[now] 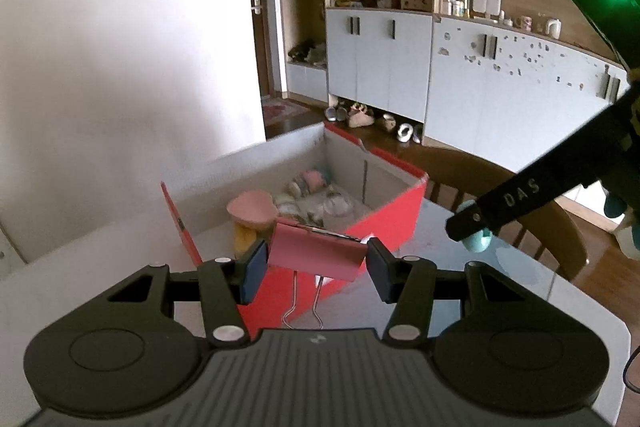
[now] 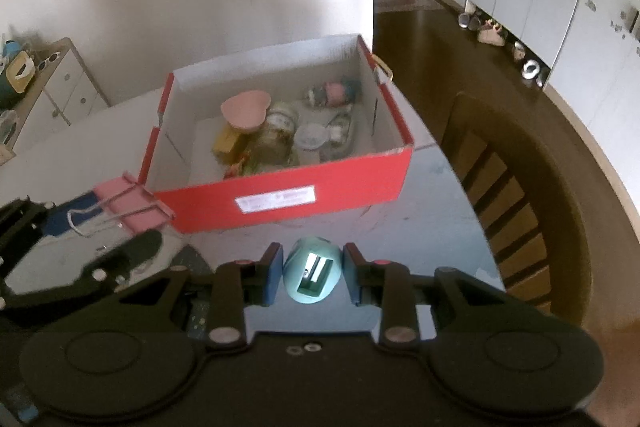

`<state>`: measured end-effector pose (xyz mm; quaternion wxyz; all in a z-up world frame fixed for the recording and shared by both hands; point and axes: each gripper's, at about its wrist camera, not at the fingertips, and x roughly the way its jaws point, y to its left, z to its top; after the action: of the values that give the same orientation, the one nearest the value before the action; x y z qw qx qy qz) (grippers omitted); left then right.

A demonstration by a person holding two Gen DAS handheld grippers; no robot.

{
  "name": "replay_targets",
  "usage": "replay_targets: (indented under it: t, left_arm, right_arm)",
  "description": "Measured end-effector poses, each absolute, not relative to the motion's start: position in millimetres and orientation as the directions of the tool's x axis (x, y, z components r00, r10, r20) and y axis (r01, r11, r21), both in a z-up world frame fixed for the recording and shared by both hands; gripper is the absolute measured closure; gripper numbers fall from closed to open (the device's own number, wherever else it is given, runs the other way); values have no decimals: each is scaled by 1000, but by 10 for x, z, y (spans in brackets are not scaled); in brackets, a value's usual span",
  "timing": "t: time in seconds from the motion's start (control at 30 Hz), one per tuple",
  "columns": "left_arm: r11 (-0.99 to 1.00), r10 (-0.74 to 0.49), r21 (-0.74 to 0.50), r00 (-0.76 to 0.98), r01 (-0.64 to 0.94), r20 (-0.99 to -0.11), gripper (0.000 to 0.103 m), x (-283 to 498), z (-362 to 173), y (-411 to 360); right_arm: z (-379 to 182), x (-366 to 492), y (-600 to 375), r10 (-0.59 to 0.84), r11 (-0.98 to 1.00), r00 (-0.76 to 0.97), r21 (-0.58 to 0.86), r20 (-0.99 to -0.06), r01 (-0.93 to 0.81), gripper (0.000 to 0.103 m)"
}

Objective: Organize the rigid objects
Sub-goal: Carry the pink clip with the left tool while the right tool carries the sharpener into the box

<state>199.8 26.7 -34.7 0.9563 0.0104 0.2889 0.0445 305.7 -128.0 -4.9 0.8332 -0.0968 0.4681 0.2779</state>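
Pink metal binder clip with silver wire handles, left wrist view: clamped across its width between the blue pads of the left gripper, handles hanging down, held above the glossy dark tabletop just in front of the red cardboard box. Box interior, white-lined, holds a pink heart-shaped lid and mixed small containers. Right gripper enters at the right edge, a pale blue item at its tip. Right wrist view: pale blue egg-shaped pencil sharpener, blade slot facing the camera, gripped between the blue pads of the right gripper, raised over the tabletop short of the box's labelled front wall. Binder clip and left gripper appear at the left, beside the box's near corner. Wooden chair stands right of the table.
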Motion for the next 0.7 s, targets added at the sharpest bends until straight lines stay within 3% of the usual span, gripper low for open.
replay_targets:
  t: [0.7]
  left_arm:
    - [985, 169, 65, 792, -163, -587, 50, 2695, -223, 643]
  right_arm:
    - [89, 3793, -1129, 400, 811, 438, 87, -805, -579, 72]
